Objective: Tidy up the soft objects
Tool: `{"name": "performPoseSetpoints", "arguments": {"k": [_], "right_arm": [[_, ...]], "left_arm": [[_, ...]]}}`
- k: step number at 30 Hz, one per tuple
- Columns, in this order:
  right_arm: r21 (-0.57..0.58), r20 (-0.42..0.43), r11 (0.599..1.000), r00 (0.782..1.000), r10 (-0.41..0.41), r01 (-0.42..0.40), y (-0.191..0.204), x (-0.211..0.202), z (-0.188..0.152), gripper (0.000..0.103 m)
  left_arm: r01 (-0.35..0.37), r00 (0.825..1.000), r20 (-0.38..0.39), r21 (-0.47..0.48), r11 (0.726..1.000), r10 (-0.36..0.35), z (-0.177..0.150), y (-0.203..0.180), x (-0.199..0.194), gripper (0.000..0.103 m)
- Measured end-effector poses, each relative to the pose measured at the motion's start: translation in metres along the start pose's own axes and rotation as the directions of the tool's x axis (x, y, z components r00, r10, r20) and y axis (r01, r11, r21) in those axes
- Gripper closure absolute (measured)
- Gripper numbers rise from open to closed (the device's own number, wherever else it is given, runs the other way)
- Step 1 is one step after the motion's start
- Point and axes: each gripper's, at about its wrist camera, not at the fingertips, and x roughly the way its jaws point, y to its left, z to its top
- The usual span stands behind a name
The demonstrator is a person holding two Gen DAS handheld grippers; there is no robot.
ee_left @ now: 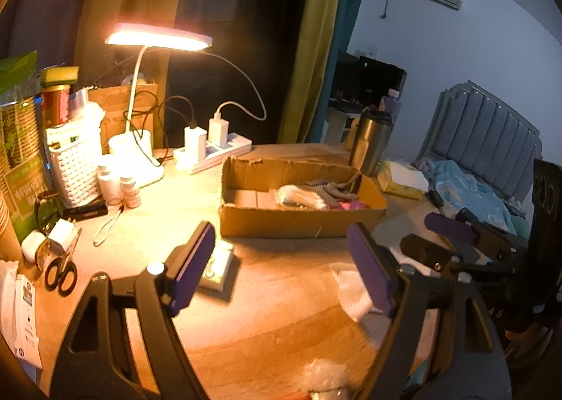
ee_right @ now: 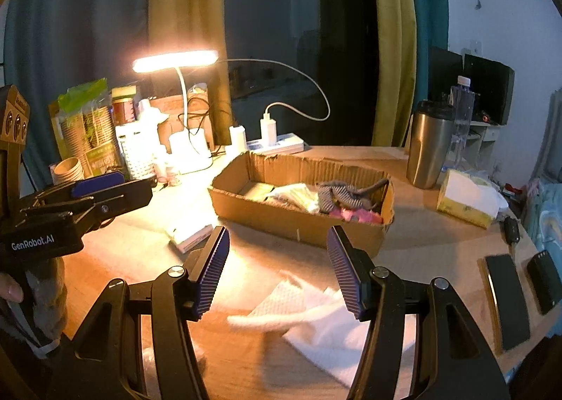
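Observation:
A torn cardboard box [ee_left: 298,224] [ee_right: 281,217] lies mid-table. It holds a grey knit cloth [ee_right: 342,196], a pink cloth [ee_right: 354,215] and a clear plastic bag [ee_right: 295,194]. A crumpled white paper towel [ee_right: 316,315] [ee_left: 353,291] lies on the wood in front of the box. My right gripper [ee_right: 279,273] hovers open just above and behind the towel, with nothing between its pads. My left gripper [ee_left: 281,270] is open and empty too, to the left of the towel, near a small flat pack [ee_left: 217,266]. Each gripper shows in the other's view: right gripper [ee_left: 416,233], left gripper [ee_right: 130,189].
A lit desk lamp [ee_left: 158,38], a power strip [ee_left: 217,154], a white basket [ee_left: 75,168], bottles and scissors [ee_left: 61,275] crowd the left. A steel tumbler [ee_right: 428,150], a tissue box [ee_right: 467,199], a car key [ee_right: 511,229] and two phones [ee_right: 509,301] sit on the right. Bubble wrap [ee_left: 323,379] lies near me.

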Motion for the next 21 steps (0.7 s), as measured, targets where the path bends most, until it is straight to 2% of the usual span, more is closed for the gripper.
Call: {"name": "performPoseSetpoints", "arguments": {"k": [21], "right_arm": [[-0.026,-0.091,0.998,0.995,0.047,-0.050,0.044,-0.005,-0.046,0.042]], "left_arm": [[-0.045,0.998,-0.047,-0.014,0.999,0.044,-0.053,0.022,-0.026,0.024]]}}
